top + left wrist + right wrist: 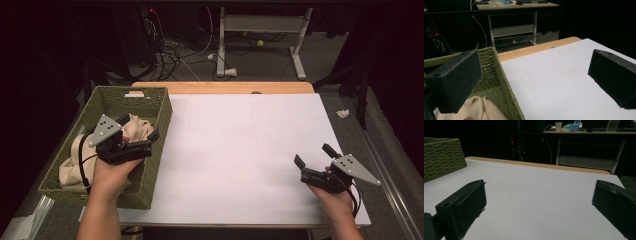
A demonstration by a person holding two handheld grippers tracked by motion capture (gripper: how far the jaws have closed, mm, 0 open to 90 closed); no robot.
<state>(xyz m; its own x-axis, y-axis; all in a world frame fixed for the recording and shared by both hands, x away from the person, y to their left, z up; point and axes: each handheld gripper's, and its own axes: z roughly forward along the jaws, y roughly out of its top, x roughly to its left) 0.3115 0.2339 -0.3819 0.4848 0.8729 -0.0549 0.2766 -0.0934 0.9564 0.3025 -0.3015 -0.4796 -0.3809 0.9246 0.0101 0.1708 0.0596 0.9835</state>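
A green woven basket (pixel 155 107) stands at the table's left with a cream cloth (pixel 72 160) bunched inside it. My left gripper (pixel 139 127) hovers over the basket's right wall, open, nothing between its jaws. In the left gripper view the basket's wall (pixel 499 75) and the cloth (pixel 479 107) lie below the left jaw, and the open left gripper (pixel 536 82) straddles the wall and the white sheet (pixel 554 72). My right gripper (pixel 314 156) rests low over the sheet at the right front, open and empty. In its own view the right gripper (pixel 536 207) frames bare sheet, with the basket (pixel 441 155) far off to the left.
A white sheet (pixel 240 145) covers most of the wooden table (pixel 225 87). Beyond the far edge are a desk frame (pixel 260 25), tangled cables (pixel 175 55) and a small yellow ball (pixel 260 43) on the floor. Dark surroundings flank both sides.
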